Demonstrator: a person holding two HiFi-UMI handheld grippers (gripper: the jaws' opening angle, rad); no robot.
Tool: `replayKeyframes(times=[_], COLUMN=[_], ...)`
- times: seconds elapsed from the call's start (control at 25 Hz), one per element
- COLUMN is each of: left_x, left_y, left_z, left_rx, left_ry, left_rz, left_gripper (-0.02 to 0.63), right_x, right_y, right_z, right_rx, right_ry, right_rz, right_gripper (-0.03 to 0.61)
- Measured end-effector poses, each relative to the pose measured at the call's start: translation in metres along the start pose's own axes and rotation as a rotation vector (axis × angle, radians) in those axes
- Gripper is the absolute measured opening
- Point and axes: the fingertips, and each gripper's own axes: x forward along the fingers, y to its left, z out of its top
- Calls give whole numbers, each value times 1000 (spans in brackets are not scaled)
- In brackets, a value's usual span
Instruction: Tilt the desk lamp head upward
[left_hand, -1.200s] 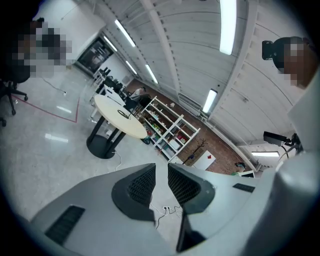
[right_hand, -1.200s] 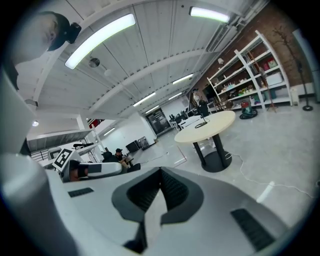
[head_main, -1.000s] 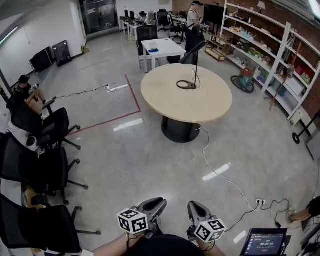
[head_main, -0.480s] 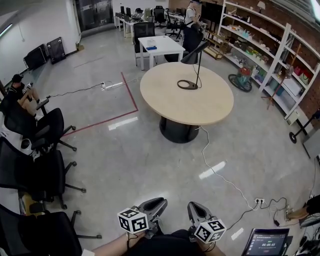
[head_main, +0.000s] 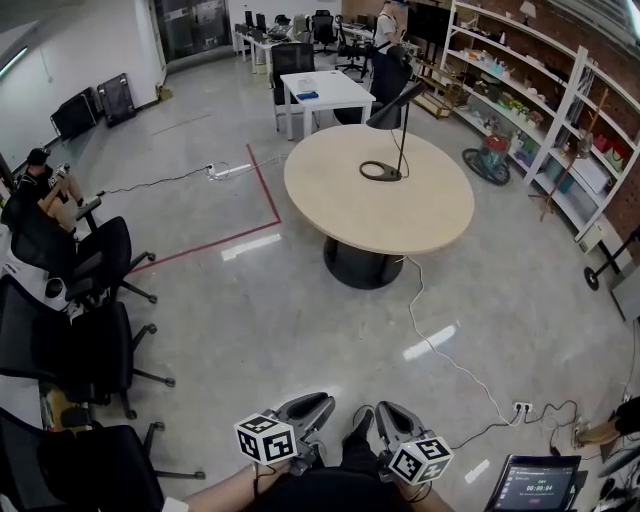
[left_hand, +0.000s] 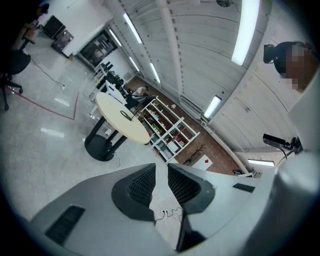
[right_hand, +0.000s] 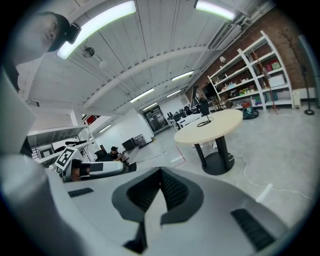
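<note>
Noted large open rm w/ glossy grey floor (head_main: 300, 320), polished enough to mirror ceiling lights. Found red tape line (head_main: 200, 245) at 10 o'clock, black wheeled office chairs (head_main: 80, 340) at 9, white open shelving (head_main: 560, 110) against brick at 2. Located round table (head_main: 420, 220) at 1 o'clock: pale matt top, black pedestal, white cable (head_main: 430, 320) trailing off toward 5. Located desk lamp (head_main: 398, 108) at 12 o'clock part of tabletop, well apart from both grippers (black, ring base, thin stem, cone head sloping down toward 8). Checked left gripper (left_hand: 161, 167): ribbed dark pads a narrow slit apart, nothing betw. Checked right gripper (right_hand: 160, 172): tips together, empty. Seen both low at 6 o'clock in head view.
</note>
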Motion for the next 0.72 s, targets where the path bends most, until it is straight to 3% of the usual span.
replayKeyframes(times=[0.72], left_x=[107], left_y=[8], left_z=[59], left_rx=[68], left_ry=[-55], left_rz=[83], left_gripper=[81], right_x=[64], right_y=[-81], right_z=[82], right_rx=[-46], right_ry=[-12], right_rz=[116], right_gripper=[3])
